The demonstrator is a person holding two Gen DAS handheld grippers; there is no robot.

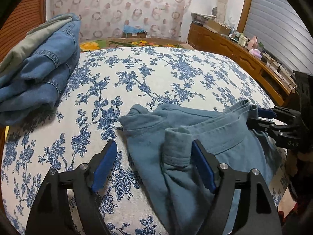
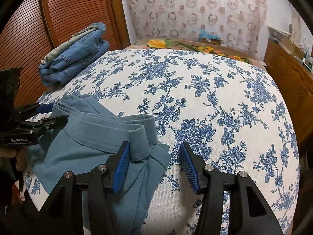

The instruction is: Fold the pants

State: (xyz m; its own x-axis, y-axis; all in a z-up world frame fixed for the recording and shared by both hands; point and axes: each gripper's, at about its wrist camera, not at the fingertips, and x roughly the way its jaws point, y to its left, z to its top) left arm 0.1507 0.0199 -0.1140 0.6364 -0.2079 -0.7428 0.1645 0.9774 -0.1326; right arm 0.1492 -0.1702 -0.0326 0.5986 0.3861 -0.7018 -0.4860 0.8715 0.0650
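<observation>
Working across the pants (image 1: pixel 195 137) as my landmark: they lie bunched on the flowered bedspread (image 1: pixel 156 74), waistband running left to right between my two hands. My left gripper (image 1: pixel 154 162) stands open over their left end, one pad against a raised fold, nothing pinched. My right gripper (image 2: pixel 154 164) is open too, straddling their right edge, waistband corner just inside.
</observation>
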